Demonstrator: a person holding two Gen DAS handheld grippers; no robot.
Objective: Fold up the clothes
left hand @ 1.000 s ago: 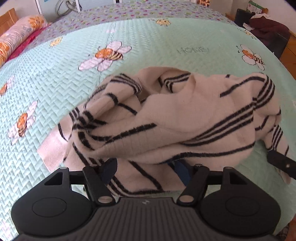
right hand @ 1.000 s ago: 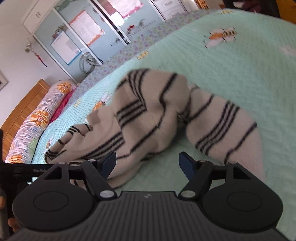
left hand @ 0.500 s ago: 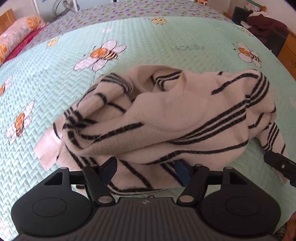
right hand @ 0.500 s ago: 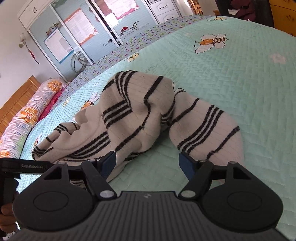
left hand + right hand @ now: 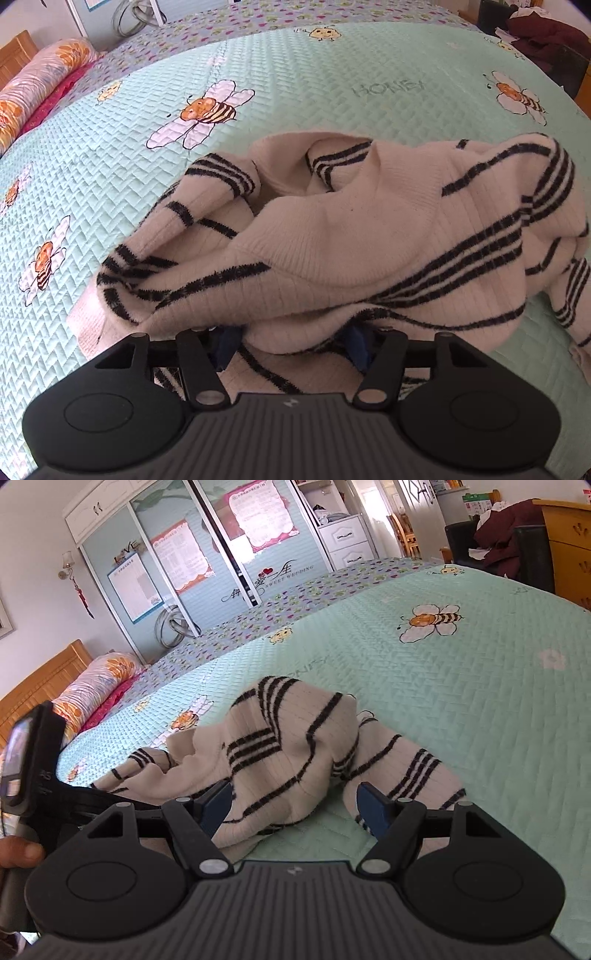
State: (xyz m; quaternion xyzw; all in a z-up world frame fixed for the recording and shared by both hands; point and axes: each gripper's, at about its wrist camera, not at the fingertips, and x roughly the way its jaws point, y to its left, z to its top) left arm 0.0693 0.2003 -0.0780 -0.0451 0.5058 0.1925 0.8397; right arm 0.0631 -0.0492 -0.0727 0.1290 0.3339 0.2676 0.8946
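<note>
On the mint bee-print bedspread (image 5: 303,85) a cream sweater with black stripes (image 5: 354,243) lies crumpled in front of me. My left gripper (image 5: 291,343) is closing with a thick fold between its jaws, not yet pinched; I risk catching several layers and dragging the heap. My right gripper (image 5: 295,805) hangs released over the sweater's edge, holding nothing, so one-sided lifting could twist it.

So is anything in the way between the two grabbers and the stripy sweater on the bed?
Nothing visible. The cream black-striped knit sweater already lies between the closing left gripper; the open right gripper has only its edge and green quilted bedspread ahead.
</note>
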